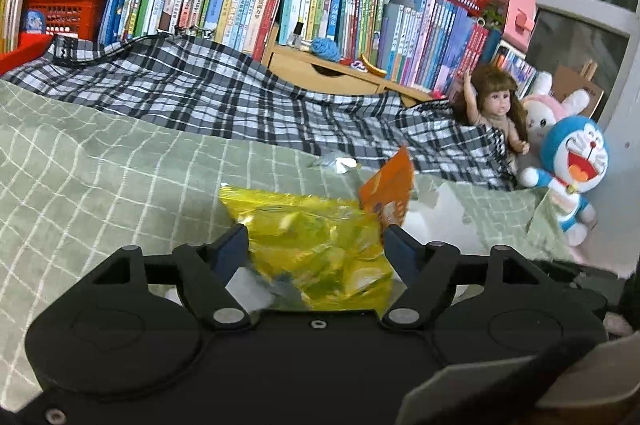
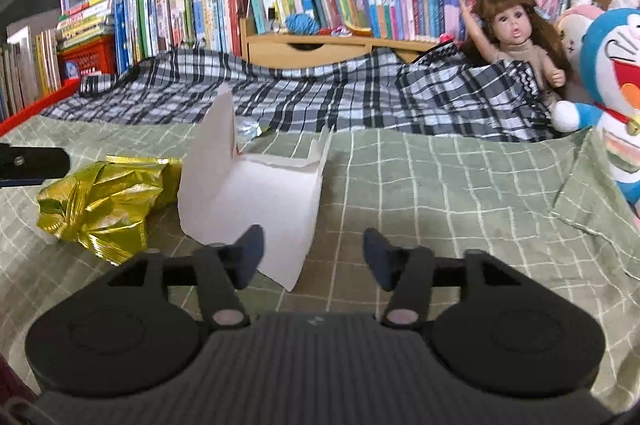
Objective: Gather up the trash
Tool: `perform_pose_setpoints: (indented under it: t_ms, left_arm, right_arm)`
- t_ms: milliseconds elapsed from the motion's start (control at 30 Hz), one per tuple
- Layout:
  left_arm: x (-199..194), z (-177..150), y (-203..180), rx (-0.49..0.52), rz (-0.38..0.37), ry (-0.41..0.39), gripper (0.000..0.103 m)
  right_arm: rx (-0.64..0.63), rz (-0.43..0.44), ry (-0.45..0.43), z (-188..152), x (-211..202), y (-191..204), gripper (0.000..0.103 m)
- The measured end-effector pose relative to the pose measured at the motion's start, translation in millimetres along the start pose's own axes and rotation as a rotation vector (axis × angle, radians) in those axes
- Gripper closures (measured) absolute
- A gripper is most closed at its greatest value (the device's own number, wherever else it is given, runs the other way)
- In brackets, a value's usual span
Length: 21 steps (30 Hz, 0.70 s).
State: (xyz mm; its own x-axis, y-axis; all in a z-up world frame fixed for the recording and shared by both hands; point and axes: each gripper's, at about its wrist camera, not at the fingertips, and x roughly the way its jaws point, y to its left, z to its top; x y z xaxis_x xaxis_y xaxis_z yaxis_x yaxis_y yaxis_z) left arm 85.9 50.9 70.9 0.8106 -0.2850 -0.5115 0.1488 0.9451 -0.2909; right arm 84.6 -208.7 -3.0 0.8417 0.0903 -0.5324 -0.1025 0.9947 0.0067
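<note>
A crumpled yellow-gold wrapper (image 1: 316, 237) lies on the green checked bedsheet (image 1: 100, 185), between the fingers of my left gripper (image 1: 316, 245). The jaws stand wide on either side of it and do not look pressed on it. An orange packet (image 1: 386, 185) stands just past the right finger, and a silver foil scrap (image 1: 336, 163) lies farther back. In the right wrist view the same gold wrapper (image 2: 104, 201) sits at the left beside a bent white paper (image 2: 256, 193). My right gripper (image 2: 314, 253) is open, its left finger over the paper's near edge.
A black-and-white plaid blanket (image 2: 320, 97) lies across the back of the bed. Behind it stand rows of books (image 1: 240, 1), a wooden drawer box (image 1: 320, 73) and red baskets (image 1: 64, 13). A doll (image 2: 516, 37) and a blue plush toy (image 1: 576, 161) sit at the right.
</note>
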Motion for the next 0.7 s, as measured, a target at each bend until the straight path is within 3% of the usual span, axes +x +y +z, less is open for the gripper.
perform_pose_setpoints:
  t_ms: [233, 333, 400, 433, 467, 500, 533, 600, 700]
  left_arm:
    - [-19.2, -18.0, 12.4, 0.088, 0.053, -0.021, 0.019]
    - [-13.6, -25.4, 16.2, 0.12, 0.088, -0.004, 0.019]
    - [-5.4, -29.3, 21.2, 0.095, 0.084, 0.016, 0.026]
    - [-1.2, -30.9, 23.8, 0.078, 0.077, 0.028, 0.03]
    - [3.4, -31.9, 25.9, 0.061, 0.074, 0.041, 0.045]
    - [8.1, -33.0, 28.1, 0.047, 0.081, 0.052, 0.061]
    - [10.9, -33.5, 28.7, 0.048, 0.103, 0.05, 0.066]
    - [11.8, -33.4, 27.3, 0.074, 0.139, 0.034, 0.087]
    - [8.9, -31.3, 29.4, 0.053, 0.129, 0.026, 0.092]
  right_arm:
    - [0.025, 0.034, 0.031, 0.2, 24.8, 2.7, 0.021]
    - [0.056, 0.054, 0.038, 2.9, 35.8, 3.2, 0.02]
    - [0.077, 0.067, 0.056, 4.5, 44.1, 3.7, 0.02]
    - [0.088, 0.07, 0.06, 4.2, 46.4, 3.8, 0.035]
    - [0.092, 0.054, 0.051, 4.0, 46.2, 4.9, 0.041]
    - [0.092, 0.042, 0.052, 4.3, 45.3, 5.7, 0.067]
    - [0.104, 0.037, 0.054, 4.8, 43.9, 5.2, 0.088]
    - [0.121, 0.019, 0.044, 4.8, 39.2, 2.8, 0.097]
    - [0.087, -0.034, 0.016, 3.4, 31.0, 2.3, 0.1]
